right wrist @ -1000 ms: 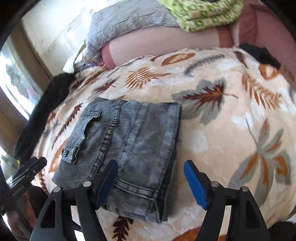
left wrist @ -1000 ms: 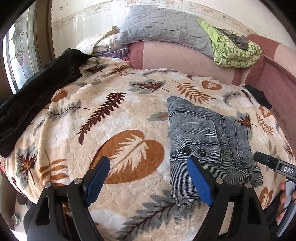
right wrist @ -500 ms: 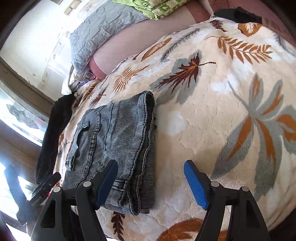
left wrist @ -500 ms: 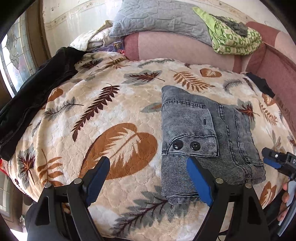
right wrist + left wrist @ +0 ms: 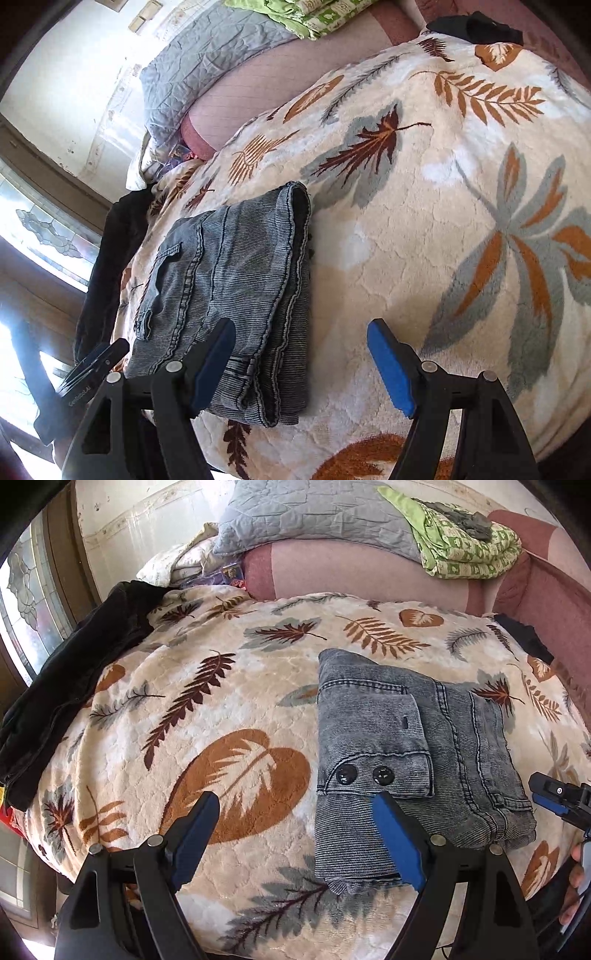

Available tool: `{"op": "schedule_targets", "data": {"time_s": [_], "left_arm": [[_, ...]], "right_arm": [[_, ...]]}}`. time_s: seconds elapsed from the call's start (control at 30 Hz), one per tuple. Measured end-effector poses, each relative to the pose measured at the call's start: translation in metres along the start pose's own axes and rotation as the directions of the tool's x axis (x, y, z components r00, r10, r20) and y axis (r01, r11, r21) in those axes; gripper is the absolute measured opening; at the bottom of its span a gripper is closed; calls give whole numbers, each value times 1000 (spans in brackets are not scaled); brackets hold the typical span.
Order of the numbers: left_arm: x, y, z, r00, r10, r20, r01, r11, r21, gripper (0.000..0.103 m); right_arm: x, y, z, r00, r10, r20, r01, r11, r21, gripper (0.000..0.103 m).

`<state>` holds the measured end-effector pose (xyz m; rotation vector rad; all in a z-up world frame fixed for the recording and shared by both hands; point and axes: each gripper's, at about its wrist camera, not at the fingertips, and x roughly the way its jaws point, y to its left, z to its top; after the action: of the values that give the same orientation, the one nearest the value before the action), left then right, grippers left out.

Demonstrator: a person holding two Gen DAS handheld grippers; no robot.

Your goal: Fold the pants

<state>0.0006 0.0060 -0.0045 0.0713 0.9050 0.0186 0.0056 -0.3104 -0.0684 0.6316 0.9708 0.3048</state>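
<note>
The pants (image 5: 410, 753) lie folded into a compact gray denim stack on the leaf-print blanket (image 5: 229, 709) of the bed, pocket with 2 buttons facing up. The left gripper (image 5: 299, 830) hovers with its jaws apart and empty, its right finger over the stack's near left corner. The right gripper (image 5: 299, 365) is also spread and empty, its left finger over the stack's near right edge. The stack's long axis runs away from both, lying between them, about equally near each.
</note>
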Motion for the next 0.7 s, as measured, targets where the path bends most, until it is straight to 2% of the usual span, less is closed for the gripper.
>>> {"op": "schedule_targets", "data": {"time_s": [0.03, 0.1, 0.13, 0.2, 0.33, 0.47, 0.53, 0.63, 0.7], "left_arm": [[2, 2, 0, 1000, -22, -9, 22, 1000, -8, 85], [9, 10, 3, 992, -117, -41, 115, 992, -53, 85], [13, 15, 4, 983, -174, -53, 169, 982, -89, 85], [22, 22, 8, 957, -280, -73, 268, 952, -147, 85], [44, 23, 20, 910, -397, -118, 371, 907, -198, 85], [65, 20, 25, 871, -462, -166, 418, 875, -245, 85], [70, 18, 26, 856, -485, -180, 435, 863, -257, 85], [77, 13, 27, 845, -501, -188, 447, 854, -265, 85], [81, 11, 26, 841, -506, -191, 451, 851, -269, 85]], "right_arm": [[1, 0, 1, 1000, 14, -16, -14, 1000, 11, 77], [2, 0, 4, 998, 51, -40, -50, 998, 35, 77], [3, 1, 7, 996, 74, -57, -71, 996, 48, 77], [7, 3, 15, 992, 84, -96, -80, 996, 45, 77], [22, 1, 31, 979, 116, -168, -101, 991, 91, 77], [43, 0, 43, 968, 119, -221, -92, 987, 130, 77], [51, 2, 47, 960, 146, -238, -113, 983, 146, 77], [58, 8, 48, 945, 206, -254, -166, 971, 170, 78], [60, 9, 48, 944, 211, -253, -168, 969, 182, 78]]}}
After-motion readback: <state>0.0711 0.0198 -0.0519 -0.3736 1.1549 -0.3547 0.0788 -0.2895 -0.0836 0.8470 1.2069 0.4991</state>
